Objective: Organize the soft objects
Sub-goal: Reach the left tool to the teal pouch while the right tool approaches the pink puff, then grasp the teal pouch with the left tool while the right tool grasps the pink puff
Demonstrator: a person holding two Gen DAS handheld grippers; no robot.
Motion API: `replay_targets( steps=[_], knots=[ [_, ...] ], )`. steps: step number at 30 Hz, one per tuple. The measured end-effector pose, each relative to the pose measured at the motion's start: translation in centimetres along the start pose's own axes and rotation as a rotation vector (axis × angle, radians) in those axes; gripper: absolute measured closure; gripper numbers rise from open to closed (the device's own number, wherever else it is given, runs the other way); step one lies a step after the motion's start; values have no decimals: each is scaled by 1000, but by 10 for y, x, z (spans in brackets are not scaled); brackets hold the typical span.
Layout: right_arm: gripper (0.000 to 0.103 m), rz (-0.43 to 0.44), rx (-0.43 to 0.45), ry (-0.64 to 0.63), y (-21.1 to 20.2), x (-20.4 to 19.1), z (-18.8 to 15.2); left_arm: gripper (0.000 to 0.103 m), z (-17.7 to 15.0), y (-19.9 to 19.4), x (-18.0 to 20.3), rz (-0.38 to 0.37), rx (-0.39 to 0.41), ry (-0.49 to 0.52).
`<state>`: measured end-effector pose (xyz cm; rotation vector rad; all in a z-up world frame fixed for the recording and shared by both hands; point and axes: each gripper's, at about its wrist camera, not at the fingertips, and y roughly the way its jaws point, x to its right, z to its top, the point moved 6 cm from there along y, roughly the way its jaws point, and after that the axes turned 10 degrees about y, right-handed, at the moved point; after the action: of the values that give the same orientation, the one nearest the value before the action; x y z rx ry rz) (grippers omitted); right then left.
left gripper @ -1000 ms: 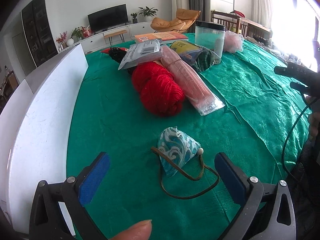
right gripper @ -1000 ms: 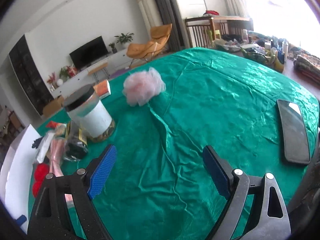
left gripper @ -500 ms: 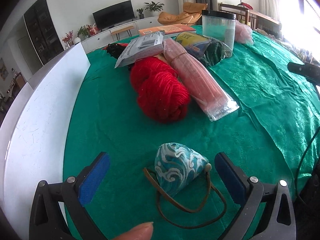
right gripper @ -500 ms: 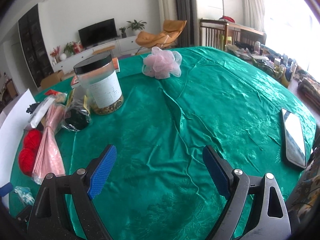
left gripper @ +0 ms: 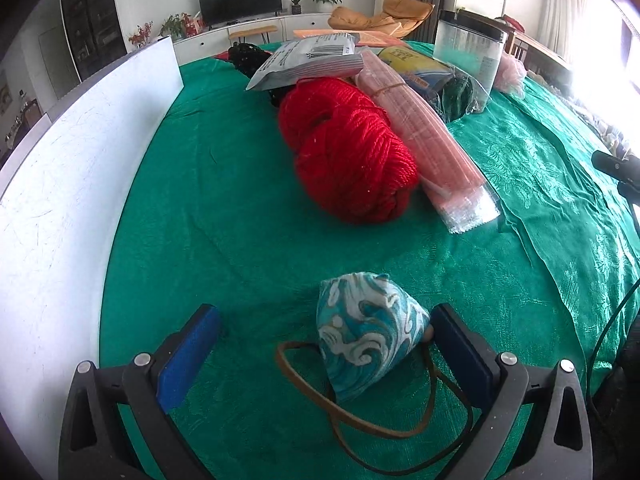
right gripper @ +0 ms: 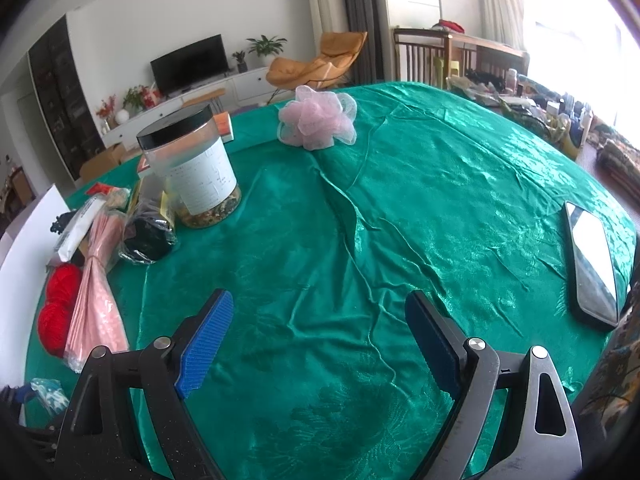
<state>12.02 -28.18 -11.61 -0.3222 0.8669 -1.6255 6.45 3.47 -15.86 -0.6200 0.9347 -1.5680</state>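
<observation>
Pouch [left gripper: 366,340] between the left gripper [left gripper: 320,344]'s spread fingers, against the right pad, near the red yarn [left gripper: 348,152]. Looks like the pickup step: centre, then squeeze. Right gripper [right gripper: 320,340] open over bare cloth.

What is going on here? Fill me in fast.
A person with a handheld gripper in each hand is sorting soft things on a green tablecloth. The left gripper is open around a small blue wave-patterned pouch, which lies against its right finger, not yet clamped. The right gripper hovers open over bare cloth. Red yarn, a pink packet and a pink mesh pouf lie untouched.
</observation>
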Motion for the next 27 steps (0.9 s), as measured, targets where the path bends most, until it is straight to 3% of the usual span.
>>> replay_targets(
  steps=[6,9,10,11,12,15,18,20,24,27],
  knots=[
    [13,-4,-8,-2,1,0,0,0,-1,-1,0,-10,5,14],
    [13,5,-18,13,3,2,0,0,0,0,-2,-34,-45,29],
    [13,16,-25,22,4,4,0,13,1,-3,-5,-38,-38,25],
    [13,38,-37,37,5,5,1,50,3,-8,-8,-24,-2,24],
    [13,71,-53,57,6,6,2,54,5,-12,-12,2,10,27],
    [13,129,-110,88,20,12,11,55,3,-11,-28,-41,16,-25],
    [13,84,-105,1,38,10,47,55,-1,-11,-44,-53,25,-73],
    [13,98,-79,-8,48,7,87,55,-3,-11,-51,-59,25,-92],
    [13,165,-121,102,89,-4,168,55,0,-8,-59,-60,17,-109],
    [13,197,-189,160,133,-16,202,55,2,-7,-62,-52,7,-108]
  ],
)
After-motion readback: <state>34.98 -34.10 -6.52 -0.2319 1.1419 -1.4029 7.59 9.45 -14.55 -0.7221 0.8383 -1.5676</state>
